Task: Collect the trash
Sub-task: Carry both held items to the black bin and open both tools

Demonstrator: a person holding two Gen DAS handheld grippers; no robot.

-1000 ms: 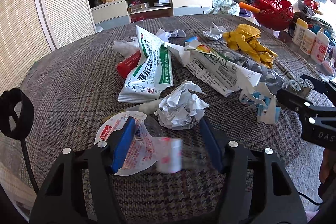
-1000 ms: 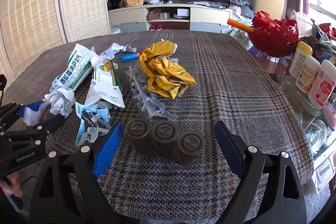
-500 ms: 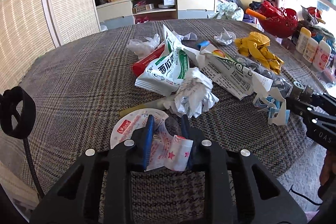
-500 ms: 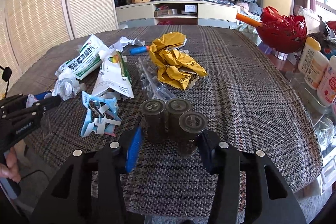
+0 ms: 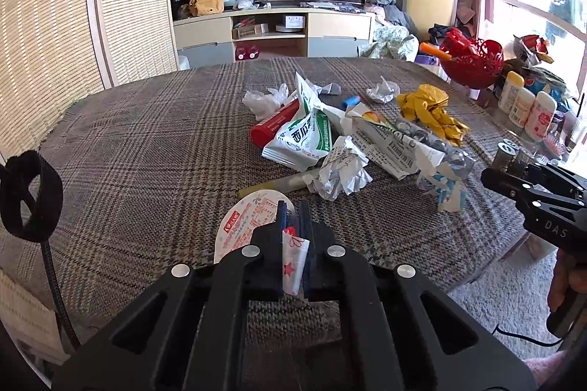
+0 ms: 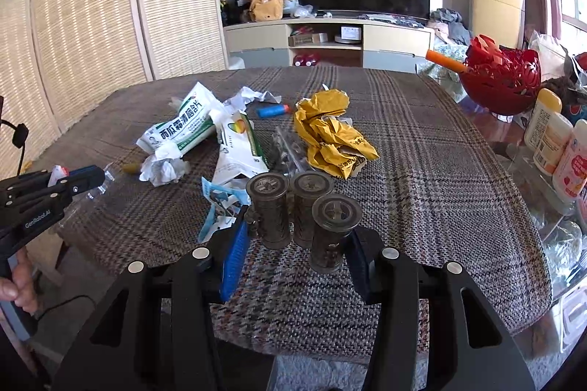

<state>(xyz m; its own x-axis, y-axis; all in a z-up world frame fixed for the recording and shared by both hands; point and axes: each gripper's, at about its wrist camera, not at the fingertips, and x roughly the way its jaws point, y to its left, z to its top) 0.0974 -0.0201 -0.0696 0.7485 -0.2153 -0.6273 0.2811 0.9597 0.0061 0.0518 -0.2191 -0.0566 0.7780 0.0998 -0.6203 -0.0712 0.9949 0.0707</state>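
Left gripper [image 5: 293, 207]: jaws have just been closing and now stand together on a thin plastic cup wrapper [image 5: 293, 259], red-starred film pinched flat between the blue pads. Its round printed lid [image 5: 245, 222] hangs out to the left of the jaws, at the near edge of the plaid-covered table [image 5: 146, 149].

Right gripper [image 6: 297, 237]: jaws have closed in within the last second and clamp a cluster of three dark cylinders [image 6: 301, 211] standing upright. The left pad presses the leftmost cylinder; the right pad is mostly hidden behind the nearest one.

Both loads look lifted clear of the cloth, though the wrapper's lid may be brushing it.

Remaining trash sits farther in, mid-table: crumpled white paper [image 5: 341, 171], just beyond the left gripper and slightly right; green-and-white packet [image 5: 304, 138] behind it; yellow crumpled bag [image 6: 330, 138] straight beyond the right gripper, far side of the cylinders.

Judgement: no bin shows in either view, so the drop-off direction cannot be told. For the next pick, the left hand is nearer the paper ball, the right nearer the yellow bag.
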